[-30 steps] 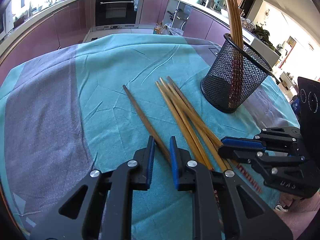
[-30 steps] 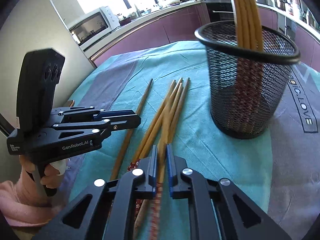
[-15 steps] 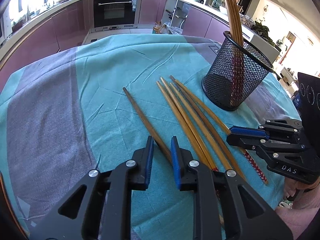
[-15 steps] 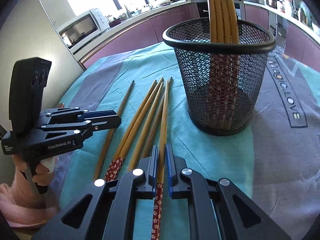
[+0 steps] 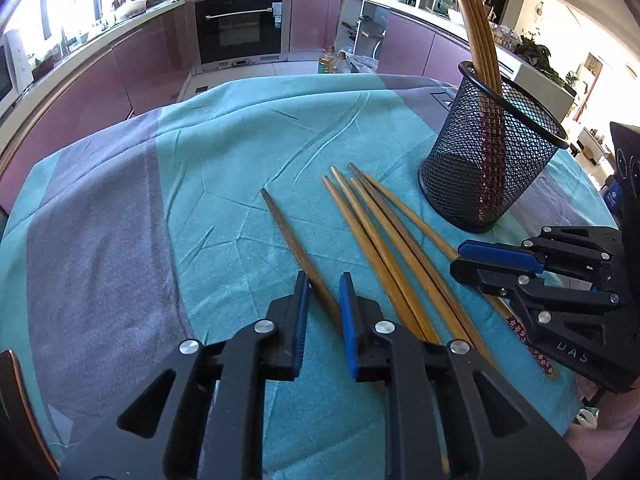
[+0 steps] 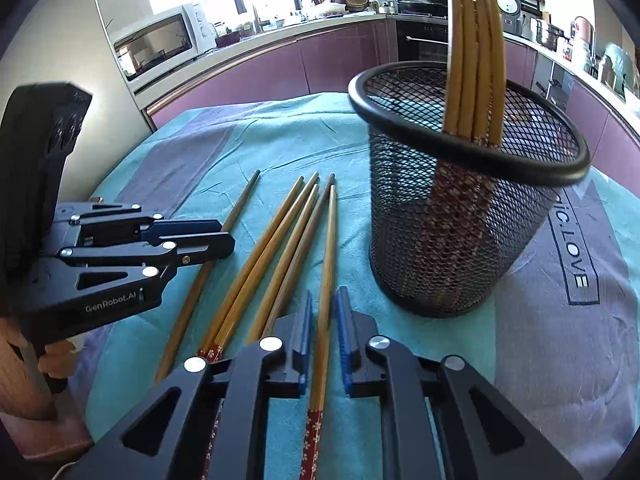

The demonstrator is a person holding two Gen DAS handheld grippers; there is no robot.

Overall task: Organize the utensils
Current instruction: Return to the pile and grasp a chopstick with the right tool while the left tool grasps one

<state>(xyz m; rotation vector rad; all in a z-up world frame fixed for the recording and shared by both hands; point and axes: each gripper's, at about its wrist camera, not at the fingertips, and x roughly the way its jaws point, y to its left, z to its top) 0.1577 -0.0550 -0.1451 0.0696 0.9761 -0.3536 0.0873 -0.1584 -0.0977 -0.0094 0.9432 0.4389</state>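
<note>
Two hazards. Right gripper (image 6: 324, 300) jaws pinch one floral-ended chopstick (image 6: 329, 240) off-centre, so it may swing against the mesh holder (image 6: 460, 240) ahead-right. Left gripper (image 5: 323, 280) jaws straddle the dark chopstick (image 5: 288, 232), narrowly apart and unclamped, so it may slip.

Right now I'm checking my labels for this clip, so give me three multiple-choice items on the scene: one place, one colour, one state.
1. In the right wrist view, where is the mesh holder relative to the loose chopsticks?
A. left
B. right
C. on top of them

2. What colour is the holder?
A. black
B. white
C. red

3. The right gripper is:
A. open, empty
B. shut on a chopstick
C. gripping the holder

Key:
1. B, it stands right of them.
2. A, its mesh is black.
3. B, it pinches the flower-ended one.
</note>
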